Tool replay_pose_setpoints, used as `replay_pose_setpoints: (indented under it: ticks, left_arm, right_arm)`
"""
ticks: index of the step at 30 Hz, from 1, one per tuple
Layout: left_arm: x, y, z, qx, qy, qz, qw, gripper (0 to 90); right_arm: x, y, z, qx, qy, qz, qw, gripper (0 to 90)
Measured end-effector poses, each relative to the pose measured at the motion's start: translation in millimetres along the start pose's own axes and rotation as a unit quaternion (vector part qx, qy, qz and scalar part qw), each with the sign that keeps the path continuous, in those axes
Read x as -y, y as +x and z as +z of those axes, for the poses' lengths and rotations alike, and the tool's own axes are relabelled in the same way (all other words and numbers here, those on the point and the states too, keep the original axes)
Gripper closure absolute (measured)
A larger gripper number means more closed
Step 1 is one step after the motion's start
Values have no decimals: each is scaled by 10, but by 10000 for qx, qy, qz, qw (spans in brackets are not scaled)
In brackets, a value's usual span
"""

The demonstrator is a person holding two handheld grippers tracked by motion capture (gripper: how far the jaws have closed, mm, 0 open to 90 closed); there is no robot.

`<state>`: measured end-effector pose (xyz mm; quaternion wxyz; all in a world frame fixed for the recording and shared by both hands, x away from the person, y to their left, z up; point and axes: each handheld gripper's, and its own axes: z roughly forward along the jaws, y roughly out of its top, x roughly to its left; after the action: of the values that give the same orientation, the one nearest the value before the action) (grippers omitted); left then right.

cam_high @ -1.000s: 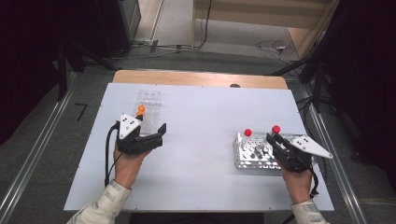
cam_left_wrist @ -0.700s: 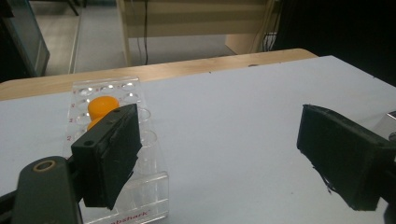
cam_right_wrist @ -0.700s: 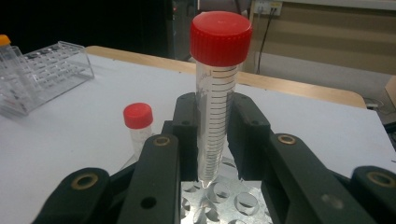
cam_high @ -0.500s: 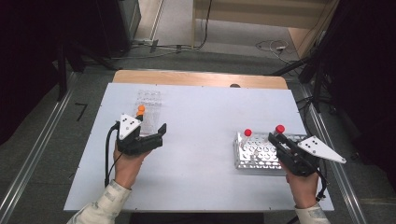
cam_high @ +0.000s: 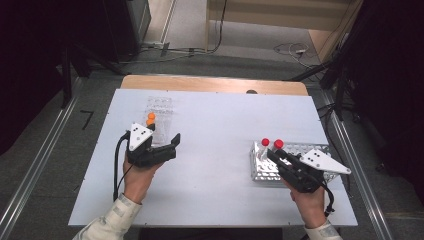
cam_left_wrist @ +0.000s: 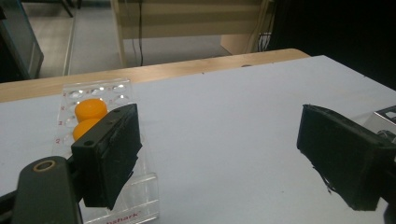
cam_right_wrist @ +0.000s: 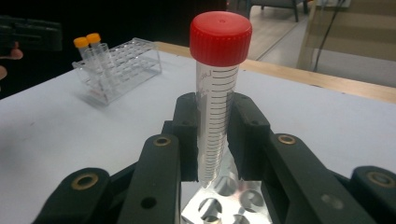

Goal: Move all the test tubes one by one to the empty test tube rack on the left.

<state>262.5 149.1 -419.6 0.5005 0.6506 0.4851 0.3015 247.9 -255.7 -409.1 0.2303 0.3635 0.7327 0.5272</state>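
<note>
White table (cam_high: 215, 165) with a wooden far edge, grey floor, cables and dark surroundings behind. Left gripper (cam_high: 167, 147) is held released, nothing between the jaws, just beside the clear tube rack (cam_high: 160, 112) with two orange-capped tubes (cam_high: 150, 119). Right gripper (cam_high: 274, 155) is clenched on a red-capped tube (cam_right_wrist: 217, 93), upright, its tip just above the holes of the metal rack (cam_high: 265, 170). Compared with a second ago, the right gripper is seen shifted slightly and lifted; left unchanged. A second red-capped tube (cam_high: 265, 143) stands in the metal rack, which is partly hidden by the right gripper.
</note>
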Motion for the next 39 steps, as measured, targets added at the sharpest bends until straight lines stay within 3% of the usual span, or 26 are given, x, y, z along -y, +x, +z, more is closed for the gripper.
replay_pose_setpoints:
  ticks: [13, 22, 31, 39]
  left_arm:
    - [-1, -150, -9, 265, 13, 94, 9996, 141]
    - [12, -315, -3, 576, 68, 232, 9980, 146]
    - [46, -581, 1, 1093, 121, 487, 9927, 195]
    - [105, -687, 28, 1508, 201, 723, 9857, 404]
  right_arm:
    - [49, 395, 469, -600, 346, -258, 9973, 711]
    - [86, 551, 794, -750, 577, -377, 9948, 712]
    - [109, 717, 1040, -884, 738, -501, 9921, 712]
    - [112, 921, 1143, -1127, 836, -657, 9879, 712]
